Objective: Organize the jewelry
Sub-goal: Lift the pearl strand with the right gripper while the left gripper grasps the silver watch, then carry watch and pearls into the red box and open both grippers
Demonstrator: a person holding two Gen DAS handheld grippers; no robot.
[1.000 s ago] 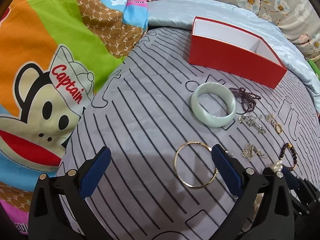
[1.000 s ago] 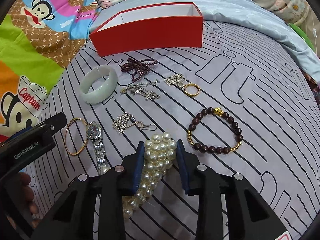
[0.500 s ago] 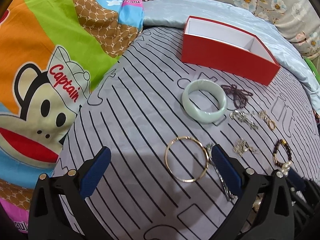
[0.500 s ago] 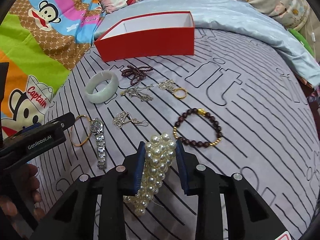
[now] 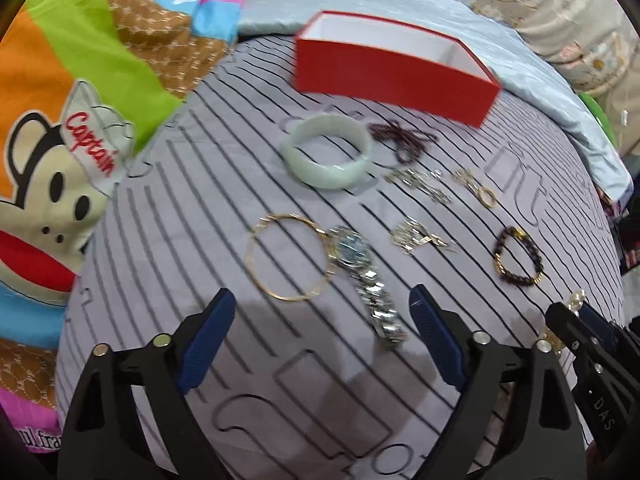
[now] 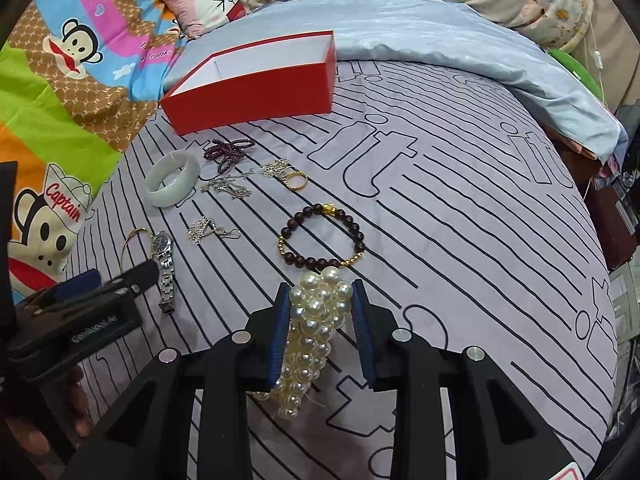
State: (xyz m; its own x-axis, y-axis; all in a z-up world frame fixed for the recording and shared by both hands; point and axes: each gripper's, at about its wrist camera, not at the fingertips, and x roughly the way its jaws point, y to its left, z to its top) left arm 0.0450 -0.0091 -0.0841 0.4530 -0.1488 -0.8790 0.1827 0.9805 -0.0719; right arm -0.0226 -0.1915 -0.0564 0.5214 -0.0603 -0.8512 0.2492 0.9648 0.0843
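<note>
Already the right claw (image 6: pixel 321 312) is clamped on a bunched pearl bracelet (image 6: pixel 314 332), its blue pads pressing the beads from both sides while the loose end hangs below the fingers, clear of the bed. Pinching it across the bunch keeps the strands from sliding out, which suits a carry to the red box (image 6: pixel 256 84) lying open at the far side of the striped grey bedsheet (image 6: pixel 460 240); the box shows only its white lining, so it looks ready to take the first pieces.

By contrast, the left claw (image 5: pixel 322 340) holds nothing. Its jaws stand apart, though they have just been closing a little, with only bare sheet between them. Just beyond its tips lie a silver wristwatch (image 5: pixel 362 276) and a thin gold bangle (image 5: pixel 290 258), touching each other, so one of these is probably its next pick, and the narrowing gap fits a slim target.

Farther off, the remaining jewelry is spread singly, each piece easy to reach: a pale jade bangle (image 5: pixel 328 152), a heap of purple beads (image 5: pixel 402 142), a dark bead bracelet (image 5: pixel 518 256) and several small silver and gold pieces near the box.
</note>
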